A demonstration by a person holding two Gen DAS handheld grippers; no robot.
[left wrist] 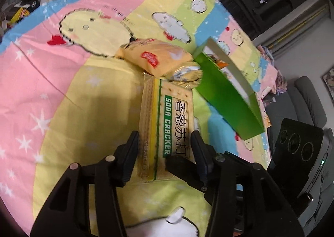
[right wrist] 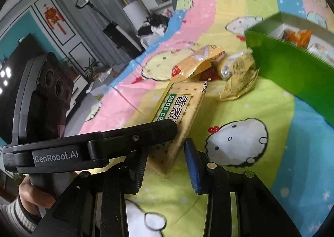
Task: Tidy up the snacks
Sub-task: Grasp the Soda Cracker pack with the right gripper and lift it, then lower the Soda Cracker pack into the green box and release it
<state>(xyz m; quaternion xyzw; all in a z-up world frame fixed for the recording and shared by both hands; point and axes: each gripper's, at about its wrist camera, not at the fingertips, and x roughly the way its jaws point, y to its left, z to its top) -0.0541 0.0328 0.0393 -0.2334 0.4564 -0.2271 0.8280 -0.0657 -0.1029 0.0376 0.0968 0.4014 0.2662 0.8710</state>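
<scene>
A soda cracker pack with green lettering is held between the fingers of my left gripper, lifted a little off the bed. In the right wrist view the same pack stands in front of my right gripper, whose jaws are apart around its near corner without clamping it. The left gripper's finger crosses that view. A yellow snack bag and a gold-wrapped snack lie beyond the pack. A green box holding snacks stands to the right; it also shows in the right wrist view.
Everything lies on a bed with a pastel cartoon quilt. A grey sofa and dark furniture stand past the bed's right edge. In the right wrist view a wall with a red ornament and a television are at the left.
</scene>
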